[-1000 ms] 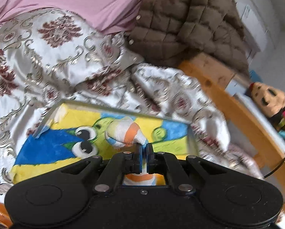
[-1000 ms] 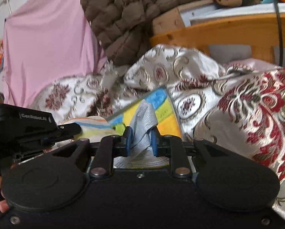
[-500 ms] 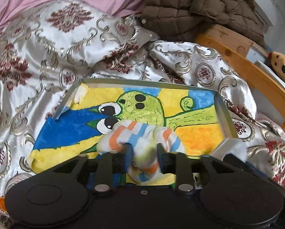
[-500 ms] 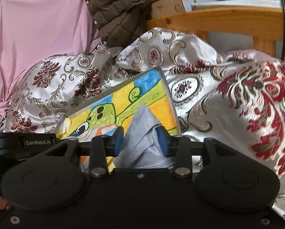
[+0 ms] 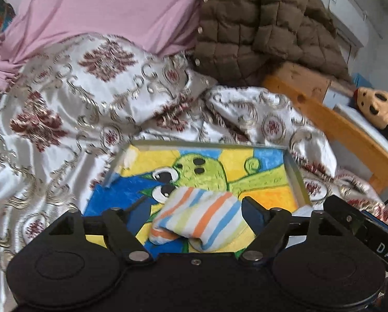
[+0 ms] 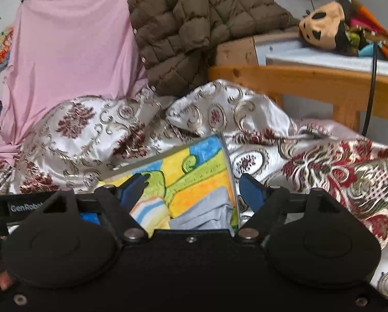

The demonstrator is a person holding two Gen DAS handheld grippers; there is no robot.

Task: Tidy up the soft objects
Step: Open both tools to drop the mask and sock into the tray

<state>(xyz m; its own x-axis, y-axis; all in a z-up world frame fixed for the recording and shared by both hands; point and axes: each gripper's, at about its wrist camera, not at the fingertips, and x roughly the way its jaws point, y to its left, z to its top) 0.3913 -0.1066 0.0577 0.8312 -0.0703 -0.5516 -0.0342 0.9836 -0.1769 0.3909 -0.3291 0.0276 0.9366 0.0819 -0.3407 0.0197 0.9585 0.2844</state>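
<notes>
Both grippers, clamped on cloth one second earlier, have let go, and their jaws are opening. Between the spread fingers of the left gripper (image 5: 196, 212) lies the striped sock (image 5: 201, 218), folded, resting on the near part of the cartoon-print tray (image 5: 294, 171); neither pad presses on it. The right gripper (image 6: 190, 189) also stands apart, with the grey cloth (image 6: 207, 217) lying loose below and between its fingers, in the near right corner of the same tray, against the tray's right wall. From the right wrist view the sock shows just left of the grey cloth; whether the two touch cannot be told.

The tray sits on a bed covered by a white patterned bedspread (image 5: 95, 98). At the far side, a pink sheet (image 5: 103, 10) hangs on the left and a brown quilted jacket (image 5: 259, 26) is heaped on the right. A wooden bed frame (image 5: 349, 135) runs along the right, with a plush toy (image 5: 378, 109) above it.
</notes>
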